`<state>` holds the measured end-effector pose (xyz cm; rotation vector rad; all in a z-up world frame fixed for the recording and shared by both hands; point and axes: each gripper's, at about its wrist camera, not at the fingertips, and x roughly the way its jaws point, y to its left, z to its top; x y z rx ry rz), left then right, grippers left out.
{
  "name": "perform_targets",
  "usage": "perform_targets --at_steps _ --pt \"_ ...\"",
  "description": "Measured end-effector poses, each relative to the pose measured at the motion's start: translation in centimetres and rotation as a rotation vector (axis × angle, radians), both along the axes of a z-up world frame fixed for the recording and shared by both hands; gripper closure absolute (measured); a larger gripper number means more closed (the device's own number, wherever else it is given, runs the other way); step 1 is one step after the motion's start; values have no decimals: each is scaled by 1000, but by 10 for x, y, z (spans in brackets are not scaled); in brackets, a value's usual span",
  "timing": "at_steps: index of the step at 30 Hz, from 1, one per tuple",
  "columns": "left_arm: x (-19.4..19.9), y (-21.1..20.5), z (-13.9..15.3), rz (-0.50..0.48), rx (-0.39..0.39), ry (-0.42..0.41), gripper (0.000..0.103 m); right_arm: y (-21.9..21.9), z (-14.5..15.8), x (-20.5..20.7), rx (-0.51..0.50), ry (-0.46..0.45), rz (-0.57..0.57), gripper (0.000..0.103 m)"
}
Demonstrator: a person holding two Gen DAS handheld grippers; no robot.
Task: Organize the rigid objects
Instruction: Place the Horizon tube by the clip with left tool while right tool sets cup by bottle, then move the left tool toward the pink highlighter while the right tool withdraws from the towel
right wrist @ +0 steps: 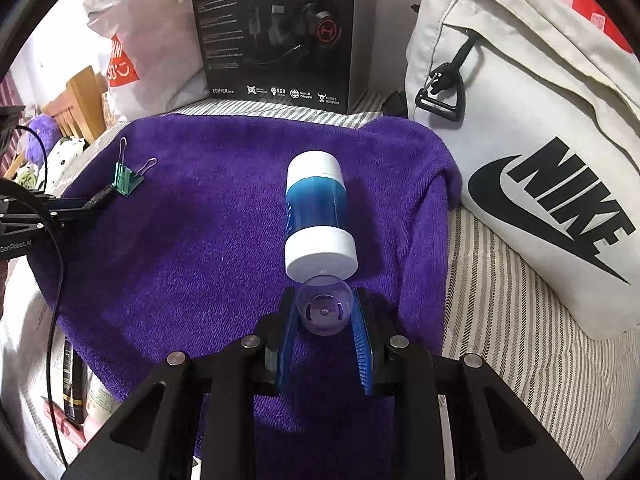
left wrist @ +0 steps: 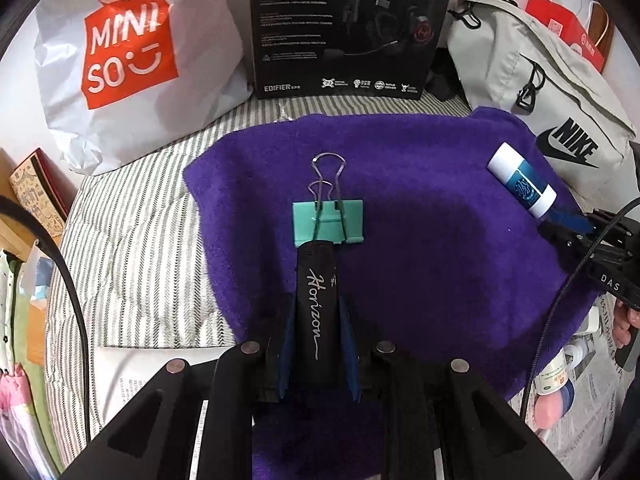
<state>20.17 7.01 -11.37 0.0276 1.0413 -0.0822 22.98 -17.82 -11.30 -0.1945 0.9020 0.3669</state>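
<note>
Though their far ends hidden — left claw [left wrist: 318, 280] round black tube [left wrist: 318, 304], right claw [right wrist: 325, 312] round bottle [right wrist: 318, 216]

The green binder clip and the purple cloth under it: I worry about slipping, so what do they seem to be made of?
Green binder clip: painted sheet metal with bare wire handles, smooth and slightly glossy. Purple cloth: probably terry or fleece, with fuzzy matte pile.
</note>
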Motion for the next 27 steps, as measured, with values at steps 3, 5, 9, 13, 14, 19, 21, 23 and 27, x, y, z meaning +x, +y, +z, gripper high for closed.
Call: perform_targets --at_steps 3,5,9,13,14,19,21,23,27 --pt "1 -6 -3 -6 21 2 82 0 0 0 -3 -1 1 76" --pt "0 -6 -3 -6 26 2 82 0 0 0 -1 0 2 76" --pt "-1 -7 -3 -7 32 2 82 -1 0 1 -2 0 7 76" --pt "-2 -8 -3 1 35 11 81 -1 1 -1 1 3 1 75" --pt "-2 -8 -2 6 33 16 80 -1 1 -2 5 5 3 73" --pt "-11 -11 -3 -5 35 27 68 2 5 -7 11 24 19 62" --pt "-19 -14 -3 -11 35 26 66 0 11 -13 2 13 2 57" --pt "-26 -16 -2 0 43 20 66 -5 18 -22 13 5 -8 56" --pt "-49 -19 13 -13 42 -15 66 -17 35 -46 23 -18 -30 55"
